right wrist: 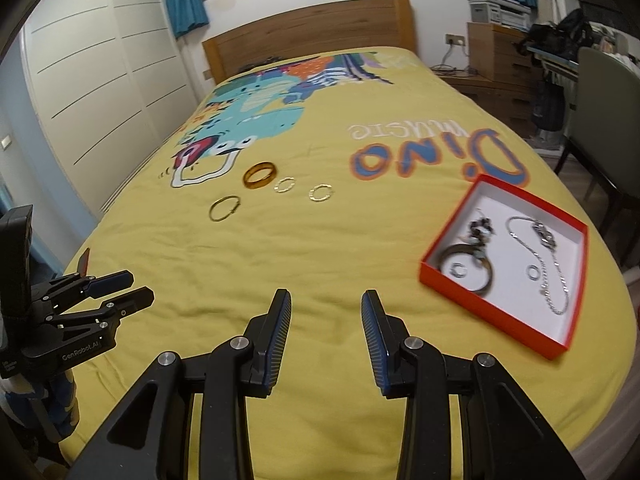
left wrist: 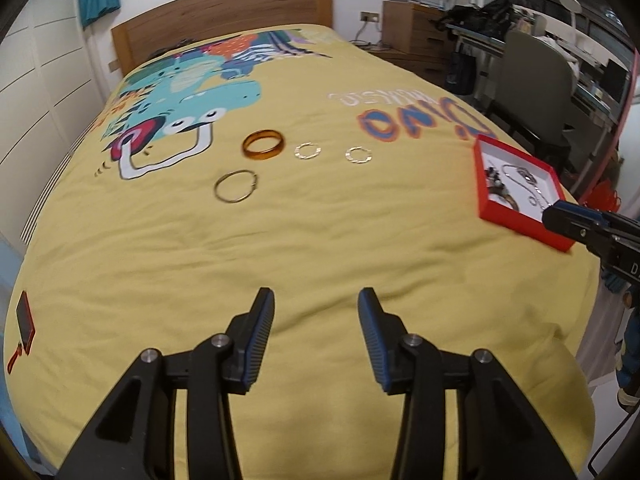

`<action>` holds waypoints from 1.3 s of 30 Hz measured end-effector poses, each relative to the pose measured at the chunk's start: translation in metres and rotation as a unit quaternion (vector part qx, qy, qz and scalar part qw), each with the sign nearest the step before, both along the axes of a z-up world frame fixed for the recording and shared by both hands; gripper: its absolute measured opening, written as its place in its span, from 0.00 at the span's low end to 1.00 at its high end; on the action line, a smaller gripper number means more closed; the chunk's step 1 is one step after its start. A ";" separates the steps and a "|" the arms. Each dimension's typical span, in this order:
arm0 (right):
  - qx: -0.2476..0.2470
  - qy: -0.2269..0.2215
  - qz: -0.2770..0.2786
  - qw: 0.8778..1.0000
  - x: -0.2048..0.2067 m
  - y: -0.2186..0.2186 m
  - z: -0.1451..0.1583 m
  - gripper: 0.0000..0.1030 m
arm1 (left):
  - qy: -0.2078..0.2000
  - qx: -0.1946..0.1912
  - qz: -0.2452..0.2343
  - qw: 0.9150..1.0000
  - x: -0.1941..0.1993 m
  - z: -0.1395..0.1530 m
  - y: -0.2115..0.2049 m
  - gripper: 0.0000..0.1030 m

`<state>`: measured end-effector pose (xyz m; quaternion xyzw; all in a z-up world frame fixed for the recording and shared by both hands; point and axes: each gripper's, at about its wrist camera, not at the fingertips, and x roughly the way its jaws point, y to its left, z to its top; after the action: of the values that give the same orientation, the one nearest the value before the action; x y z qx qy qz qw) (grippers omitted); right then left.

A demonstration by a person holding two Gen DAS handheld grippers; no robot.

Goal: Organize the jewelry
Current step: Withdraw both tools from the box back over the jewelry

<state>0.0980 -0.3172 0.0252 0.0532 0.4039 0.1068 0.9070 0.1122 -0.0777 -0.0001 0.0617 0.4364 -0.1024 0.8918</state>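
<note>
On the yellow bedspread (left wrist: pixel 320 232) lie an amber bangle (left wrist: pixel 264 144), a thin gold bangle (left wrist: pixel 236 186) and two small gold hoops (left wrist: pixel 308 151) (left wrist: pixel 358 155). A red tray (left wrist: pixel 480 184) at the right holds a silver chain (right wrist: pixel 548 268), a dark bangle (right wrist: pixel 464 256) and small rings. My left gripper (left wrist: pixel 316 294) hovers open over bare bedspread, well short of the loose bangles, with nothing between its fingers. My right gripper (right wrist: pixel 326 295) is open and empty too, to the left of the tray (right wrist: pixel 492 318). Each gripper shows at the edge of the other's view.
A small red and black object (left wrist: pixel 24 320) lies at the bed's left edge. The wooden headboard (right wrist: pixel 308 24) is at the far end, white wardrobe doors (right wrist: pixel 100 72) on the left, and a chair (right wrist: pixel 600 100) and desk clutter on the right.
</note>
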 end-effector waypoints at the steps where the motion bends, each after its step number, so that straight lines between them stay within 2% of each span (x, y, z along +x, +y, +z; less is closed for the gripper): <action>1: -0.001 0.000 0.004 1.000 0.002 0.004 -0.001 0.36 | 0.000 0.000 0.003 1.000 0.001 -0.001 0.004 0.41; 11: 0.004 0.010 0.024 1.000 0.029 0.024 -0.018 0.38 | 0.009 0.007 0.033 0.999 0.015 -0.017 0.023 0.41; 20: 0.012 0.023 0.036 0.999 0.053 0.032 -0.034 0.39 | 0.034 0.006 0.047 0.998 0.034 -0.038 0.031 0.41; 39: 0.017 0.037 0.061 0.997 0.122 0.050 -0.058 0.39 | 0.039 0.002 0.114 0.993 0.091 -0.059 0.074 0.41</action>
<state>0.2197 -0.2671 -0.0326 0.0477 0.4381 0.1670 0.8820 0.2034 -0.0041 -0.0587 0.0093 0.4750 -0.0009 0.8800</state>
